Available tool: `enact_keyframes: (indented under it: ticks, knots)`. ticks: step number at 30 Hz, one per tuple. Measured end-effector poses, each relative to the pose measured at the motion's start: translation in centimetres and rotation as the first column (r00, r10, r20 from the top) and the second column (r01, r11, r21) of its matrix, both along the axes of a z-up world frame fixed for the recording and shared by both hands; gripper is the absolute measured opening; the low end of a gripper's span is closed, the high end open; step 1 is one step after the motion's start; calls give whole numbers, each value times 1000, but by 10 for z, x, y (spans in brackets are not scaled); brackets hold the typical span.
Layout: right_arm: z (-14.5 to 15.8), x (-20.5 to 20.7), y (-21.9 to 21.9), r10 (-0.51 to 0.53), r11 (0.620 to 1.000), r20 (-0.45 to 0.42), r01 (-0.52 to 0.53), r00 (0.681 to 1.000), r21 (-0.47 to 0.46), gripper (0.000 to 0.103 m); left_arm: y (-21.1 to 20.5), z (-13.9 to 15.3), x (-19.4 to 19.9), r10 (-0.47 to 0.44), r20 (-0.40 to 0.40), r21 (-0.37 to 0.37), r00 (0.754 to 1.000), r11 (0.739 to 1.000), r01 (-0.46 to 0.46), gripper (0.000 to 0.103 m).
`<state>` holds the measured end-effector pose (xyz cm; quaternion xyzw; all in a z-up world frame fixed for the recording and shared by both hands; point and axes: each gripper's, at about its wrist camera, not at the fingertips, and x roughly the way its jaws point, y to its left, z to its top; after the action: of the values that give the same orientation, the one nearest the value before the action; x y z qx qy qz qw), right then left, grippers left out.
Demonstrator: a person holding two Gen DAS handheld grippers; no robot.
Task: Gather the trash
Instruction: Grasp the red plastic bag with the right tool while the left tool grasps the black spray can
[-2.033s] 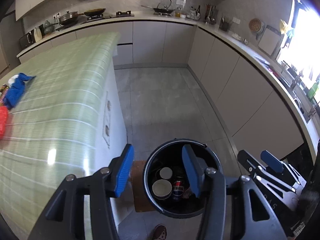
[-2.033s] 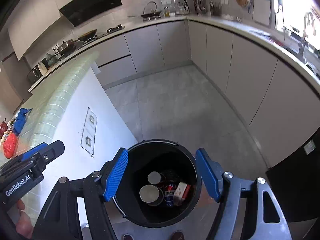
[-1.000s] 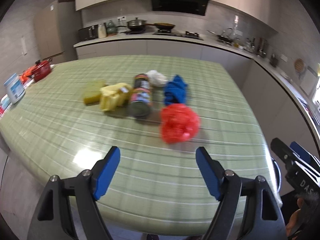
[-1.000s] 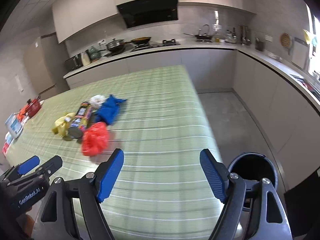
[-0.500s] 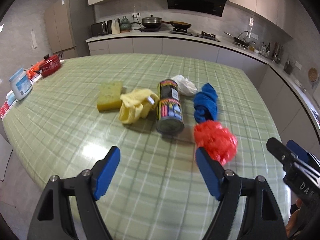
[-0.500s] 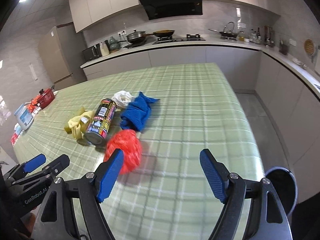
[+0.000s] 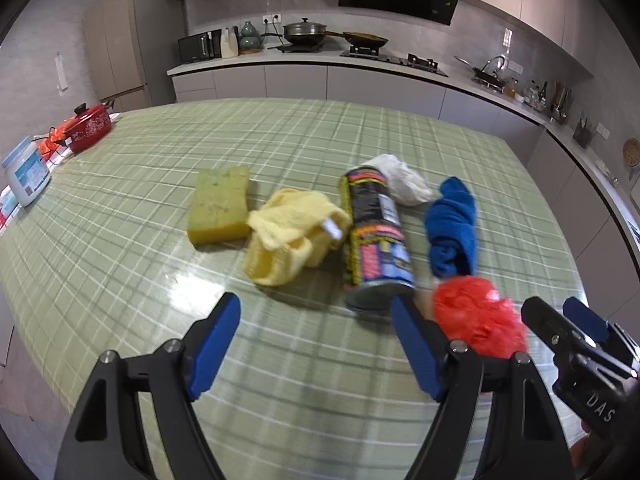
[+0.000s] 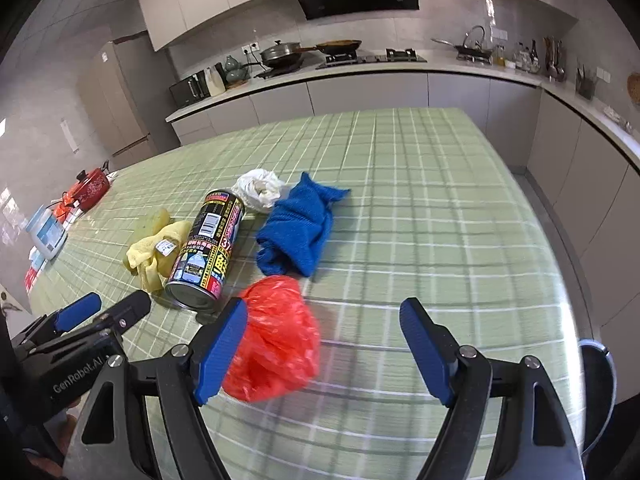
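On the green checked table (image 7: 120, 240) lie a yellow sponge (image 7: 220, 204), a yellow cloth (image 7: 292, 236), a spray can (image 7: 376, 240) on its side, a white crumpled wad (image 7: 404, 180), a blue cloth (image 7: 454, 228) and a red plastic bag (image 7: 480, 320). My left gripper (image 7: 316, 340) hovers open just short of the can and yellow cloth, nothing between its fingers. My right gripper (image 8: 324, 348) stands open over the table, the red plastic bag (image 8: 276, 340) just inside its left finger. The can (image 8: 208, 248) and blue cloth (image 8: 300, 228) lie beyond.
A black trash bin (image 8: 596, 392) stands on the floor past the table's right edge. A red pot (image 7: 88, 128) and a white jar (image 7: 26, 172) sit at the table's far left. Kitchen counters with pans run along the back wall.
Both grippers swung from above the trash bin to the table and have closed in on the pile; the items look larger and nearer. The jaws stayed open.
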<state>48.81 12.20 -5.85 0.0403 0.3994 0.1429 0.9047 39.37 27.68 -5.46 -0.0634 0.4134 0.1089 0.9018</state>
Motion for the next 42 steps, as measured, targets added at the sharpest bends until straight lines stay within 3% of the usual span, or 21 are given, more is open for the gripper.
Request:
enact_keyframes:
  ticks: [13,15,16,19,25,31,42]
  knots:
    - [-33,10,41,-77,997,-102,76,992,-17,80,33,-7,24,-118,-5,-22,993,993,118,79]
    - [-38,11,42,-76,997,-120,76,990,-6,70,32,-7,26,-130,-7,-23,992,991,130,79]
    - [-41,12,43,-65,998,-137,67,988,8,54,31,-7,27,-137,-7,-26,991,990,137,79]
    - [-41,11,46,-50,998,-132,53,990,18,42,30,-4,28,-152,-3,-28,988,988,152,79]
    - [-13,8,39,-100,995,-21,100,995,6,41,22,2,34,-175,1,-59,985,983,174,79]
    - [-3,15,25,-118,993,-2,118,993,16,41,0,4,48,-207,-3,-83,978,975,206,79]
    - [-4,32,12,-145,989,8,145,989,18,41,-21,-12,77,-201,-42,-62,979,978,198,79]
